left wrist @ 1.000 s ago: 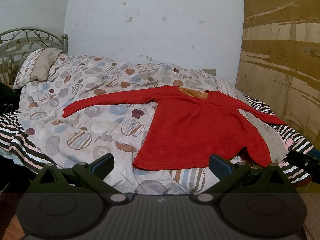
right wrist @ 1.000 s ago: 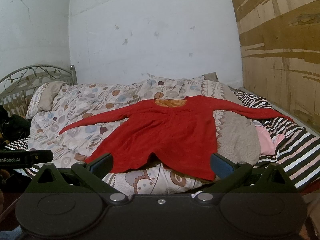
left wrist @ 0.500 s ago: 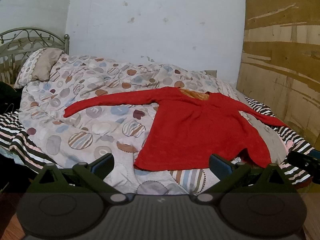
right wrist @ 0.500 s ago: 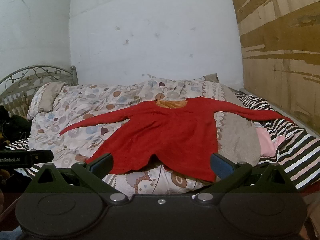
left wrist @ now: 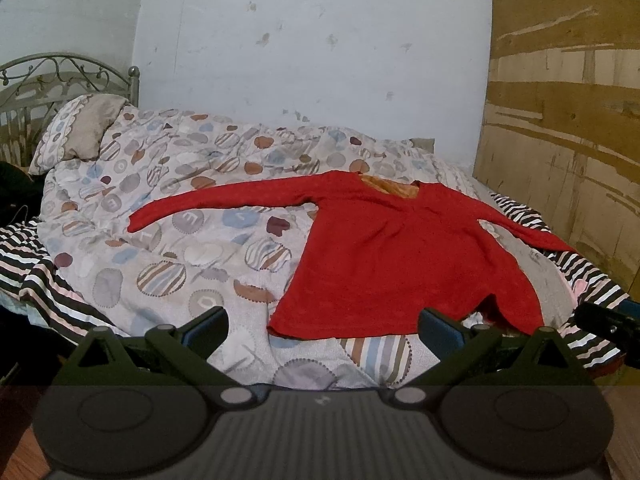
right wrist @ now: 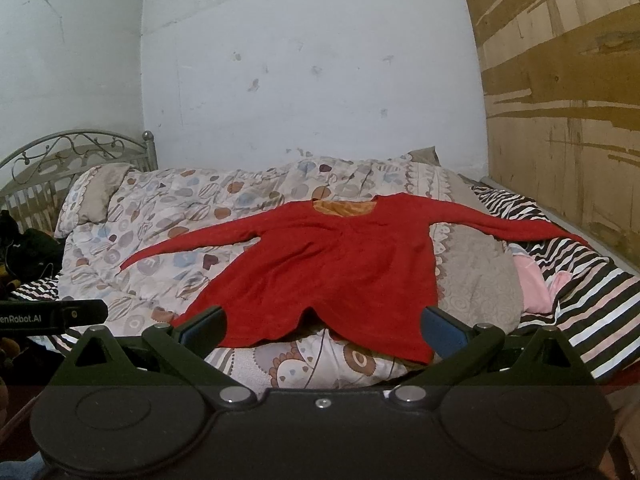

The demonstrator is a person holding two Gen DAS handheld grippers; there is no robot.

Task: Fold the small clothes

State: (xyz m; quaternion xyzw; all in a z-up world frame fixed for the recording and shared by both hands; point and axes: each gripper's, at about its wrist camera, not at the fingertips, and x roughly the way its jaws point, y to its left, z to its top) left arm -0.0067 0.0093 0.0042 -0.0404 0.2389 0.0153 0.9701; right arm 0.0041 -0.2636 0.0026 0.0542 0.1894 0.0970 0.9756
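Red sweater (left wrist: 400,256) is lying face up on the patterned quilt (left wrist: 168,248), and from the left wrist view we are looking at it from beyond its hem, both sleeves stretched wide. That spread-out pose is probably deliberate — a flat garment with sleeves out is giving us clean fold lines. Our left gripper (left wrist: 322,326) is hovering short of the hem, fingers spread wide and holding nothing, the blue pads (left wrist: 206,326) framing the lower left corner of the cloth. The knit is looking soft and slightly fuzzy, with an orange lining (left wrist: 390,186) showing at the neckline. The quilt beneath is puffy and rumpled, so we are judging that the sweater will sag and slide rather than crease crisply.

From the right wrist view we are seeing the sweater (right wrist: 332,264) more head-on, its hem dipping into a notch at the middle where the bedding folds. Our right gripper (right wrist: 322,326) is likewise parted and empty, hanging just before the hem. A striped blanket (right wrist: 592,300) and a pink cloth (right wrist: 532,284) are lying under the right sleeve (right wrist: 512,224) — we are expecting that sleeve to snag there.
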